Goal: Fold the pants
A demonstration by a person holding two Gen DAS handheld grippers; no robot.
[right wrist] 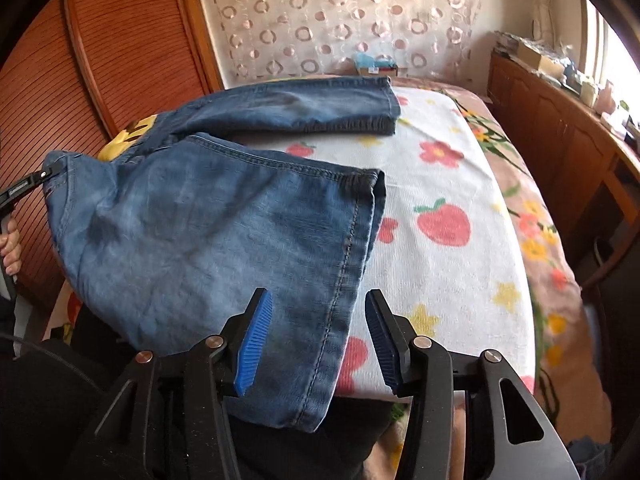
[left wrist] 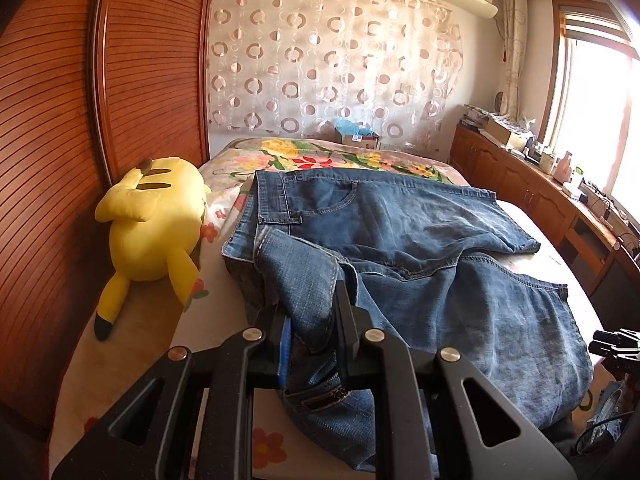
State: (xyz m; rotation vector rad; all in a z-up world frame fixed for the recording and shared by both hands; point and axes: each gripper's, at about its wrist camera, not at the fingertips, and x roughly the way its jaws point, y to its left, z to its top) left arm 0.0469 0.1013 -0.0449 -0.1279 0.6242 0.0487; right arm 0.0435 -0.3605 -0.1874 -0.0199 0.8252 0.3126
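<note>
Yellow plush toy [left wrist: 154,220] at 9 o'clock of jeans [left wrist: 400,240], against wooden slatted wardrobe [left wrist: 120,80]. Jeans spread on floral bed sheet [right wrist: 440,184], one leg hem hanging off near bed edge. Cabinet [left wrist: 520,184] at 3 o'clock.

Left gripper [left wrist: 310,320] angled down, clamped on waistband fabric. Right gripper [right wrist: 318,336] tilted down, jaws apart, lower leg between blue pads [right wrist: 254,344], pads not pressing it. Hand [right wrist: 10,248] at 9 o'clock.

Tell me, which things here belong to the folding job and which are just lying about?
Part of the job:
- jeans
- left gripper, clamping the jeans' waist
- right gripper, fingers apart over a leg

Just lying about:
- yellow plush toy
- cardboard box
- clutter on the cabinet
</note>
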